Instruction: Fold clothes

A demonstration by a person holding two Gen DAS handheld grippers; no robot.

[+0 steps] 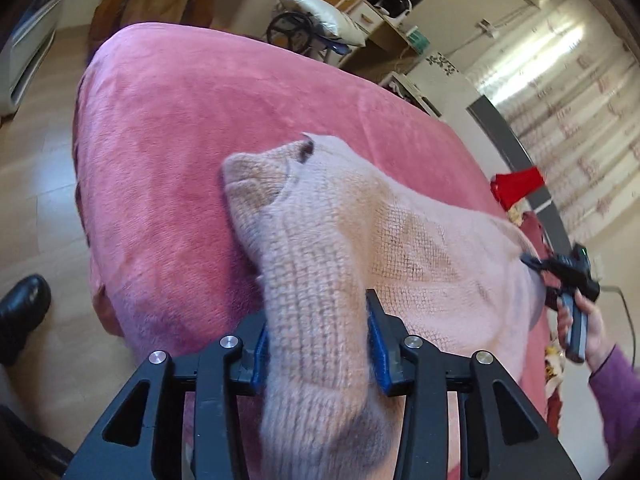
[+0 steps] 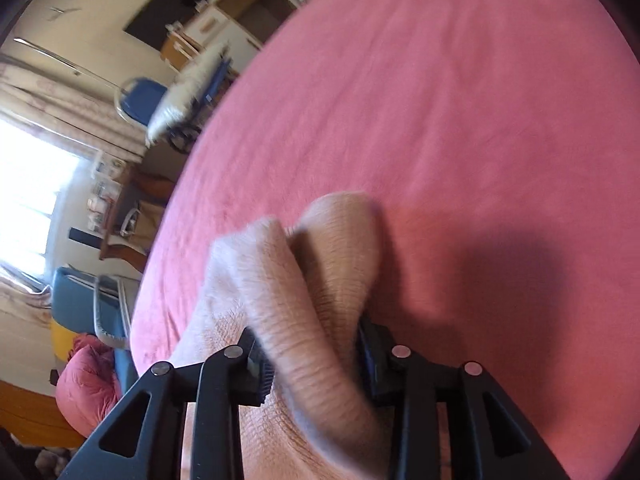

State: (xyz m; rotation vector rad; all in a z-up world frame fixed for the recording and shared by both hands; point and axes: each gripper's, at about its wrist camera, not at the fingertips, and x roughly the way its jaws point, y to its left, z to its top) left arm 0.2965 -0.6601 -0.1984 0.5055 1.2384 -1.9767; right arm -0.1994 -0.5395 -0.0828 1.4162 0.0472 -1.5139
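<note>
1. Left wrist view: my left gripper [image 1: 320, 344] is partly open, w/ a thick fold of the pink knit sweater [image 1: 360, 240] running between the blue pads [image 1: 378, 344]. The knit fills most of the gap; can't tell if the pads actually press on it.
2. Same view: sweater spreads from my jaws out over the pink blanket [image 1: 180, 140] on the bed, toward its right edge; collar end lies further in, past my fingertips.
3. Same view, right edge of bed: my right gripper [image 1: 532, 266] is at the sweater's far side, my hand [image 1: 588, 328] and purple sleeve [image 1: 620, 396] behind it. Too small to read its jaws here. A red item [image 1: 518, 184] sits beyond it.
4. Right wrist view (blurred): right gripper [image 2: 312, 344] partly open, a rolled ribbed edge of the sweater [image 2: 288, 280] passing between the fingers. Grip vs loose: can't tell.
5. Same view: the rest of the sweater bunches just ahead of and under my jaws, near the blanket's [image 2: 440, 120] left edge.
</note>
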